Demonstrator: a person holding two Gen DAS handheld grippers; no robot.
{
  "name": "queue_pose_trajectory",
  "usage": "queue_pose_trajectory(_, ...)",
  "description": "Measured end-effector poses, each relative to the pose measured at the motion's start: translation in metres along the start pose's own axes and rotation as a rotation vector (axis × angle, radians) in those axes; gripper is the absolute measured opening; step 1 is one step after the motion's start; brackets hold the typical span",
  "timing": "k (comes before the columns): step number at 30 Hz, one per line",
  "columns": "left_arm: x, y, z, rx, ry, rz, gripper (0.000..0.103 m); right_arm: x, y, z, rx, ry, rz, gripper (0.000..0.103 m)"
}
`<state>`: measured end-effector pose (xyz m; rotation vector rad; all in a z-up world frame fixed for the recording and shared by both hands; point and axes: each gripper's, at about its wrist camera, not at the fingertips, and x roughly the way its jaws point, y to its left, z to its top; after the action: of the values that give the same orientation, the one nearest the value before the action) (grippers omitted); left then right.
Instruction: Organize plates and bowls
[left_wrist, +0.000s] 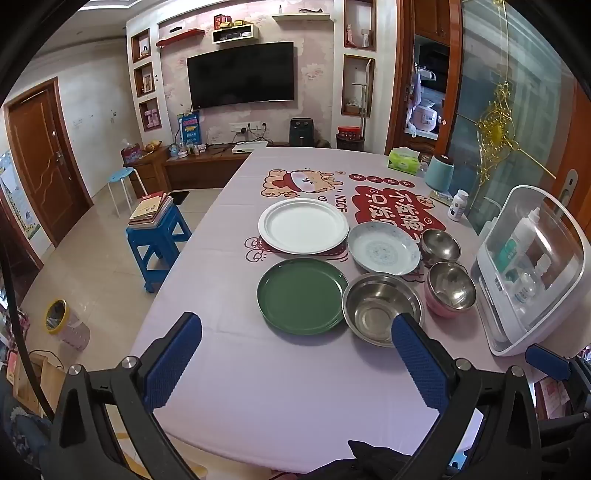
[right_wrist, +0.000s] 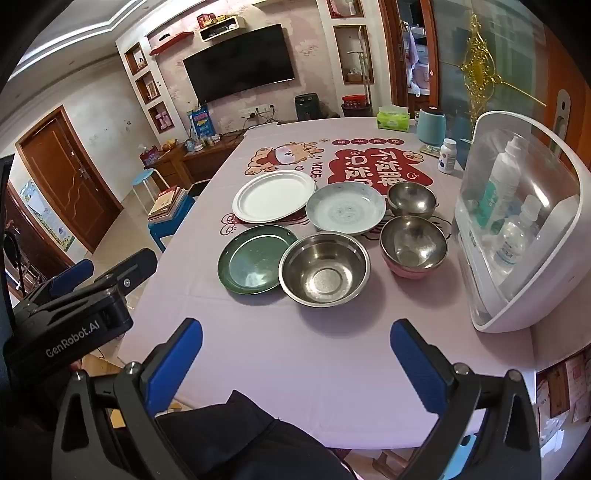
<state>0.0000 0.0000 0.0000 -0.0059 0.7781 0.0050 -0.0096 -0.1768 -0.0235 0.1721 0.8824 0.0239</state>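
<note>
On the pink tablecloth lie a white plate (left_wrist: 303, 226) (right_wrist: 273, 196), a green plate (left_wrist: 302, 296) (right_wrist: 255, 259), a patterned shallow dish (left_wrist: 383, 248) (right_wrist: 345, 209), a wide steel bowl (left_wrist: 382, 308) (right_wrist: 324, 274), a steel bowl in a pink shell (left_wrist: 450, 288) (right_wrist: 413, 245) and a small steel bowl (left_wrist: 440, 245) (right_wrist: 412, 199). My left gripper (left_wrist: 295, 334) hangs open above the near table, short of the green plate and wide bowl. My right gripper (right_wrist: 295, 341) is open too, empty, in front of the wide bowl.
A white domed storage box (left_wrist: 532, 273) (right_wrist: 517, 221) with bottles stands at the table's right edge. Behind it are a pill bottle (right_wrist: 447, 156), a teal canister (right_wrist: 430, 125) and a tissue box (right_wrist: 393, 118). A blue stool (left_wrist: 157, 240) with books stands left of the table.
</note>
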Motion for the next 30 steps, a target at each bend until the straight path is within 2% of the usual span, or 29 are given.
queue_pose_trajectory(20,0.000,0.000,0.000,-0.004,0.006,-0.014,0.102,-0.001,-0.006,0.003,-0.026,-0.001,0.006,0.102)
queue_pose_trajectory(26,0.002,-0.006,-0.001,-0.008,0.016,-0.014,0.102,-0.005,-0.025,0.005,-0.034,0.016,0.037,0.102)
queue_pose_trajectory(30,-0.001,-0.015,-0.008,-0.026,0.041,0.012,0.102,-0.001,-0.034,0.005,-0.045,0.024,0.062,0.102)
